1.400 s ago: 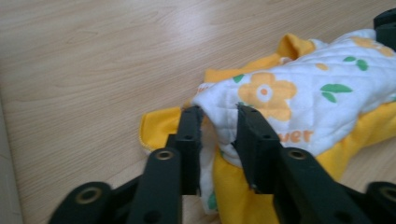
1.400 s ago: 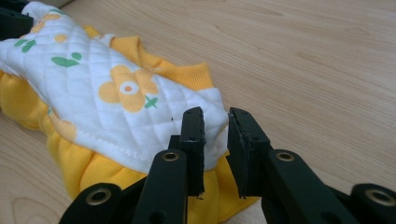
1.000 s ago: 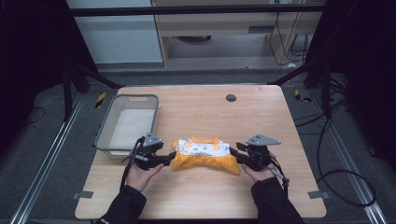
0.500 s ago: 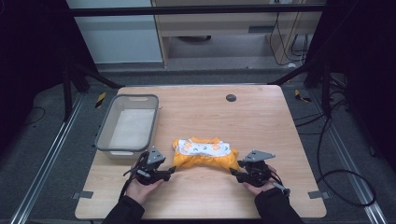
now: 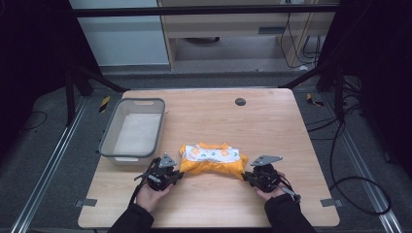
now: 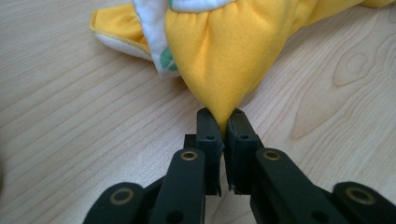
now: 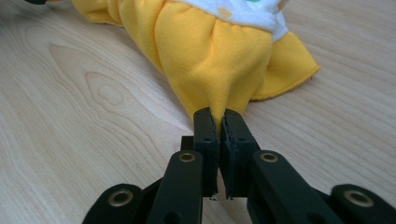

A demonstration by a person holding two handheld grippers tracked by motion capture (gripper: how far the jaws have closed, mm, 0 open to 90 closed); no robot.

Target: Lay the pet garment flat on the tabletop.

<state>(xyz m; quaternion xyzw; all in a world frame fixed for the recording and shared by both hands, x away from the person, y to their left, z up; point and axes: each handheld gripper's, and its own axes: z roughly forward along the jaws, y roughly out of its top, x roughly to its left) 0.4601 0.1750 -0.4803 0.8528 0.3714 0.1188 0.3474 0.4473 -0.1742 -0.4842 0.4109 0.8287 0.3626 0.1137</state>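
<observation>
Two-handed handling of a small yellow garment [image 5: 212,160] on a wooden desk [image 5: 272,126], seen from above and along each gripper.

The garment, yellow with a white printed panel on top, lies bunched on the desk just to the right of the grey bin [image 5: 132,130], toward the near edge. It is not in the bin, which holds nothing that can be made out.

The left gripper [image 5: 176,174], at the near right corner of the bin, has its fingers [image 6: 208,135] clenched on a pinched corner of yellow cloth; the left gripper view shows the fabric drawn to a point between them. The right gripper [image 5: 247,177], well to the right of the bin on the garment's far side, has its fingers [image 7: 206,133] clamped likewise on the opposite corner [image 7: 215,93].

Judged step: both near corners are secured and the cloth hangs in a shallow arc between the two holds, so the work appears to be at the stretching or lifting stage rather than at release.

Judged next move: either spreading the hands apart to flatten the garment, or raising both together toward the bin. Either calls for even tension on both corners, since each hold takes only a thin pinch of fabric that could slip under a lopsided pull.
</observation>
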